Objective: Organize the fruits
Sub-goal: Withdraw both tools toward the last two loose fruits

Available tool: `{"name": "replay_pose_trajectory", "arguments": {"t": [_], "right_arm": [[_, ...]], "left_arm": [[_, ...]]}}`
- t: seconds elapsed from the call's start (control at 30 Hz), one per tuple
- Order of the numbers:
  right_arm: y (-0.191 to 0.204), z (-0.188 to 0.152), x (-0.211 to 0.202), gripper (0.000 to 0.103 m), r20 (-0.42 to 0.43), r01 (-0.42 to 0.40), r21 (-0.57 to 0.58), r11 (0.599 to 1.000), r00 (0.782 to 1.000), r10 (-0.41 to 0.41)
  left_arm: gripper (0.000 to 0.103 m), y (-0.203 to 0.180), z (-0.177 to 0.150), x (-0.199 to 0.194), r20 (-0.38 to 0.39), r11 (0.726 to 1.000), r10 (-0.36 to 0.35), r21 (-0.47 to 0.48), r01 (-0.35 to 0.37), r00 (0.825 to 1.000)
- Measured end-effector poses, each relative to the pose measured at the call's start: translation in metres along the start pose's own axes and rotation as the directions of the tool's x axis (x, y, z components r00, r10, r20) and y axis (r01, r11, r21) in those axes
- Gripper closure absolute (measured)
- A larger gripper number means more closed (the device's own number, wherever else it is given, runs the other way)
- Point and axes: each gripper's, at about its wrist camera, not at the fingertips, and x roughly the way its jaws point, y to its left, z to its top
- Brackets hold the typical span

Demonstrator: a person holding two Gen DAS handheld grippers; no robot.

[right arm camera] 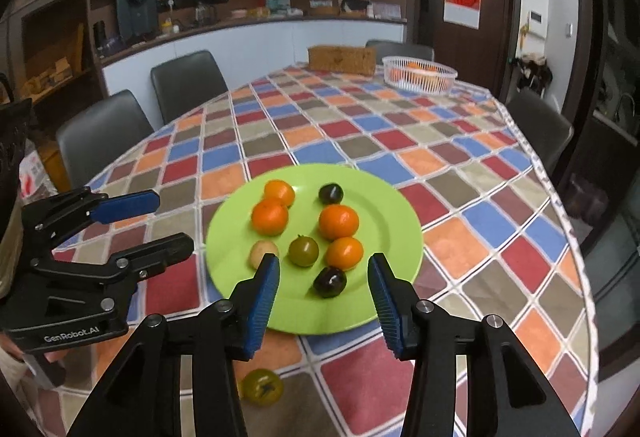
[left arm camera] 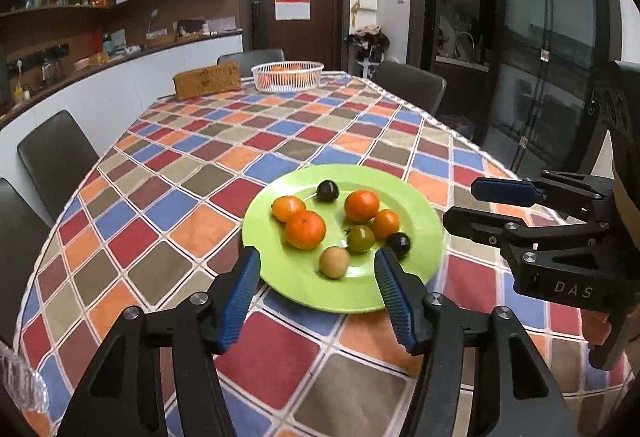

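Fruit fills the green plate point(left arm camera: 420, 221) in the left wrist view: four glossy orange mandarins, the largest point(left arm camera: 305, 229) toward the plate's left side, two near-black plums point(left arm camera: 327, 191), a dull green tomato point(left arm camera: 361, 238) and a pale tan fruit point(left arm camera: 334, 261) by the near rim. The plate sits toward the near end of the checked tablecloth point(left arm camera: 192, 141). The left gripper point(left arm camera: 316, 265) hangs spread wide over the near rim, holding nothing. A white basket point(left arm camera: 287, 76) with orange fruit stands at the far end.

From the right wrist, the right gripper point(right arm camera: 323, 269) is likewise wide apart and empty above the same plate point(right arm camera: 384, 197). A second green tomato point(right arm camera: 262, 387) lies on the cloth beside the near rim.
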Motion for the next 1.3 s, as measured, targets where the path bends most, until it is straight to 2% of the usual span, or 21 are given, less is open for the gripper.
{"name": "replay_pose_trajectory", "arguments": {"t": [0.07, 0.23, 0.37, 0.6, 0.97, 1.3], "right_arm": [[0.003, 0.0, -0.014, 0.05, 0.026, 0.006, -0.012, 1.0, 1.0, -0.006], [0.013, -0.001, -0.053, 0.048, 0.102, 0.029, -0.034, 0.999, 0.995, -0.025], [0.017, -0.006, -0.075, 0.039, 0.142, 0.042, -0.031, 0.999, 0.989, -0.037], [0.028, -0.024, -0.101, 0.039, 0.175, 0.079, -0.066, 0.995, 0.982, -0.067], [0.042, -0.051, -0.109, 0.039, 0.177, 0.089, -0.205, 0.975, 0.983, -0.053], [0.041, -0.069, -0.094, 0.039, 0.138, 0.084, -0.331, 0.94, 0.99, -0.04]], "left_arm": [[0.042, -0.003, 0.0, -0.011, 0.012, 1.0, 0.002, -0.004, -0.002, 1.0], [0.038, -0.013, -0.004, -0.039, 0.042, 1.0, -0.003, -0.018, 0.004, 0.999], [0.034, -0.02, -0.012, -0.057, 0.053, 1.0, 0.007, -0.018, -0.006, 0.999], [0.029, -0.035, -0.03, -0.08, 0.063, 1.0, 0.013, 0.0, -0.013, 0.998], [0.029, -0.058, -0.054, -0.09, 0.083, 0.995, -0.01, 0.095, 0.002, 0.996], [0.032, -0.072, -0.067, -0.066, 0.034, 0.983, -0.036, 0.182, 0.029, 0.999]]}}
